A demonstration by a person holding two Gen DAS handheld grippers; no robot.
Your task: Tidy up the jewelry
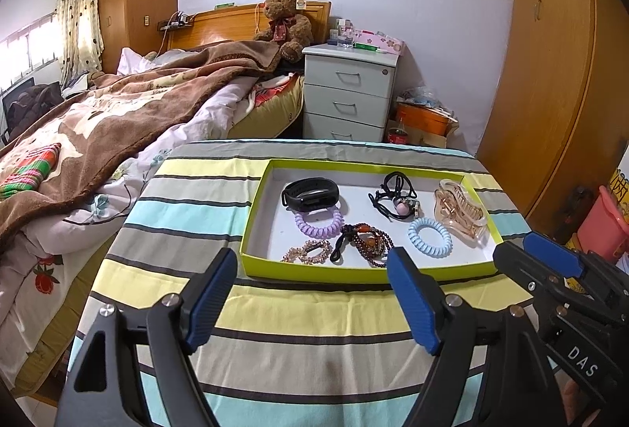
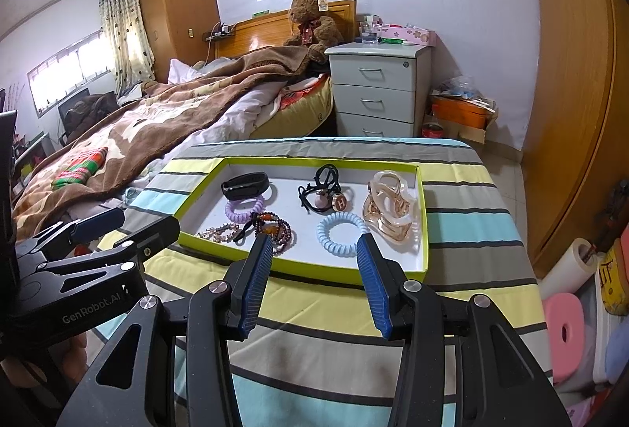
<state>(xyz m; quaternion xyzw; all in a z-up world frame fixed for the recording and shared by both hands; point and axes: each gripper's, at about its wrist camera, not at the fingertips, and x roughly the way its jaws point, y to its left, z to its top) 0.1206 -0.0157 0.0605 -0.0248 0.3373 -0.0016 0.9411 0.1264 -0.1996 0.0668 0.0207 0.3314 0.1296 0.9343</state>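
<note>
The left tool has "DAS" written on the other tool beside it in its view, and the right wrist view shows "GenRobot.AI" on the left tool's black body. Both tools are spread wide and hold nothing; the right tool hangs just in front of the tray.

The green tray sits on the striped surface. Inside it are one black wristband, two coil hair ties, one purple and one blue, one bead bracelet bunch, one sparkly hair clip, one clear claw clip and one bunch of black hair ties.

Only the right wrist view shows a round charm with the letter "H". It also shows a pink stool.
</note>
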